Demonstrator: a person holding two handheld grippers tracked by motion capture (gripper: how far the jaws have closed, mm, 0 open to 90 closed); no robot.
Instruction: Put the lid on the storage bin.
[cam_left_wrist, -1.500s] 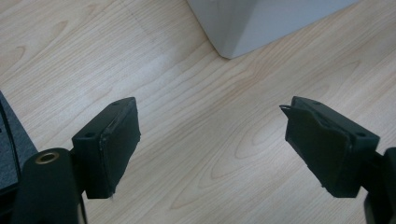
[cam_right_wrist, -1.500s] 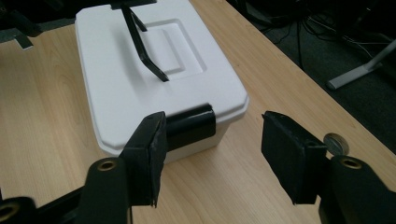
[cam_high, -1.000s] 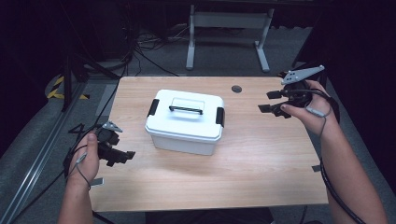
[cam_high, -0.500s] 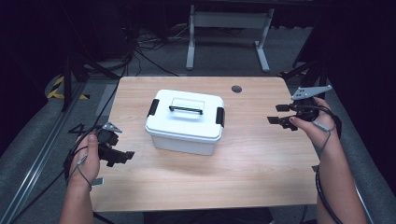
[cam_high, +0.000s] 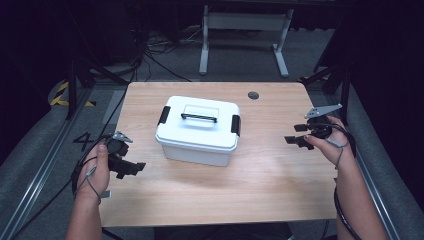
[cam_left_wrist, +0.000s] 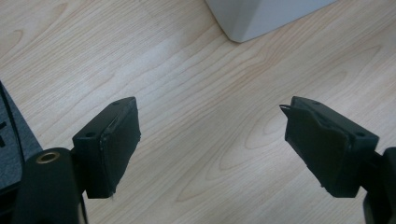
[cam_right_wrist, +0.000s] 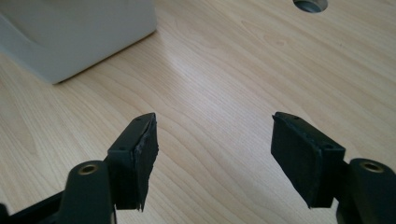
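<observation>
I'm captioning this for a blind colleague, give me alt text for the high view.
A white lidded box with a black handle sits mid-table, latches closed. A person's left gripper and right gripper hover open on either side, touching nothing.

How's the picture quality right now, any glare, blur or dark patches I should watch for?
High view: wooden table evenly lit, surroundings very dark, white box bright, soft shadow beneath. Left gripper view: wood grain sharp, left gripper jaws slightly soft. Right gripper view: pale sheen on the wood near the box, right gripper jaws soft.

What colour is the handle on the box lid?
Black; the handle on the white box shows best in the high view.
</observation>
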